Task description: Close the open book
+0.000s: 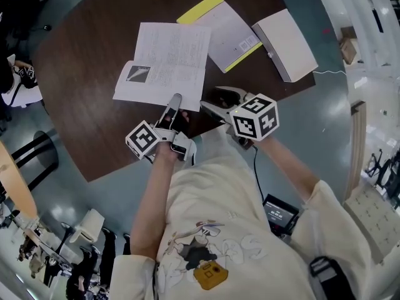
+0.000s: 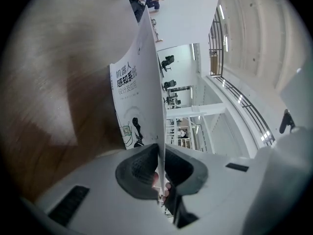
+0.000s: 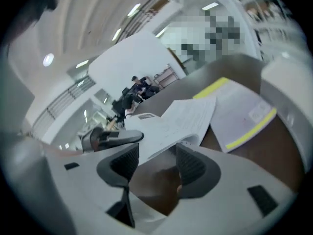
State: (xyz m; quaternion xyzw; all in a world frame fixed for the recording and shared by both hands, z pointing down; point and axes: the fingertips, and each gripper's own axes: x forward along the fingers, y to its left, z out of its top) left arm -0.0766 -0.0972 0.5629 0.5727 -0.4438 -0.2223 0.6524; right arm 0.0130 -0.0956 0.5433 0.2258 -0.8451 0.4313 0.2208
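Note:
The open book (image 1: 165, 64) lies flat on the dark round table (image 1: 81, 111), white pages up. My left gripper (image 1: 175, 99) is shut on its near edge; in the left gripper view the pads (image 2: 142, 165) pinch a thin sheet or cover (image 2: 139, 102) with printed characters, standing edge-on between the jaws of the left gripper (image 2: 160, 154). My right gripper (image 1: 216, 100) sits just right of it at the table's near edge, jaws open. In the right gripper view the right gripper (image 3: 157, 160) holds nothing, and the book (image 3: 181, 119) lies just beyond its tips.
A closed book with a yellow stripe (image 1: 228, 33) lies right of the open one, and a white box-like volume (image 1: 287, 42) lies further right. The table's curved edge runs close to me. A black device (image 1: 279, 212) sits on the floor.

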